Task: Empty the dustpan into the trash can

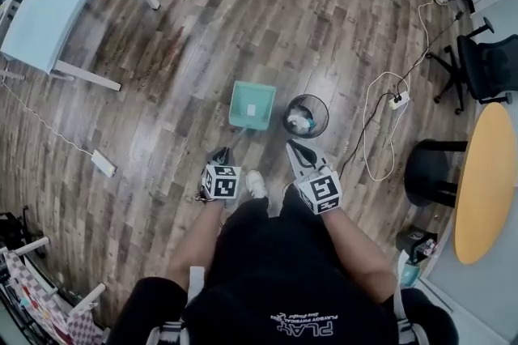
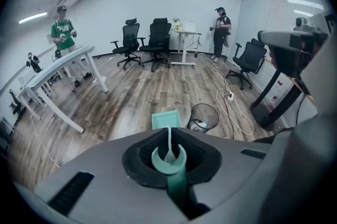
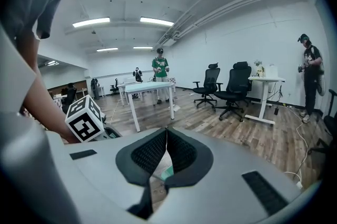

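A teal dustpan stands low over the wood floor just left of a black mesh trash can that holds crumpled white paper. Its thin handle runs back to my left gripper. In the left gripper view the left gripper is shut on the teal handle, with the pan and the trash can beyond the jaws. My right gripper hovers near the can's near side. In the right gripper view the right gripper has its pads touching, with nothing held.
A white cable and power strip lie right of the can. A white adapter lies on the floor at the left. A pale table, a round yellow table, a black stool and office chairs stand around. People stand at the room's far end.
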Motion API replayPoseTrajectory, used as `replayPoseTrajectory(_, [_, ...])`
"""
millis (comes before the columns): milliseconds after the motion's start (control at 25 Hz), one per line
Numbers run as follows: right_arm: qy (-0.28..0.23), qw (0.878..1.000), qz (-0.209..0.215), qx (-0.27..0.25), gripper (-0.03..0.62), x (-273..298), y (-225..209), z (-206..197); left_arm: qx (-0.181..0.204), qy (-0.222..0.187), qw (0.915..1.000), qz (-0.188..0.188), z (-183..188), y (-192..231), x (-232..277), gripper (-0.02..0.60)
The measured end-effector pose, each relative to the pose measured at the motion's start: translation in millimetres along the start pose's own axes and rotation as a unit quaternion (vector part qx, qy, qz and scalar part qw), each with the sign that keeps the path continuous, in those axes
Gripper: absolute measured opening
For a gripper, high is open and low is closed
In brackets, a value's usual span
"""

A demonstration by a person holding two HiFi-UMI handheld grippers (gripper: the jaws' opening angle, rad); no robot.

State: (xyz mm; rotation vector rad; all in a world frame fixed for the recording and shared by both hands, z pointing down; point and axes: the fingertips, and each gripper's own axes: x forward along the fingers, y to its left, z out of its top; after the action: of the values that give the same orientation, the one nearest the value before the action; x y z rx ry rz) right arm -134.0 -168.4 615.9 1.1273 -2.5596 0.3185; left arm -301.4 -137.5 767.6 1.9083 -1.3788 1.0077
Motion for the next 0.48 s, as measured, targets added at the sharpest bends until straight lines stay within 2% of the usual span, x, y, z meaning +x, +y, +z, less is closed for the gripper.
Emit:
replayPoseTrajectory(160, [0.017, 1.0, 0.008, 0.009, 0.025, 14, -7, -12, -0.014, 0.019, 0.9997, 0.004, -1, 5, 16, 0.038])
replayPoseTrajectory(480, [0.031, 0.999, 0.01, 0.019, 0.025, 28, -35, -34, -0.01, 0.058, 0.9982, 0.013, 1, 3, 54, 0.038])
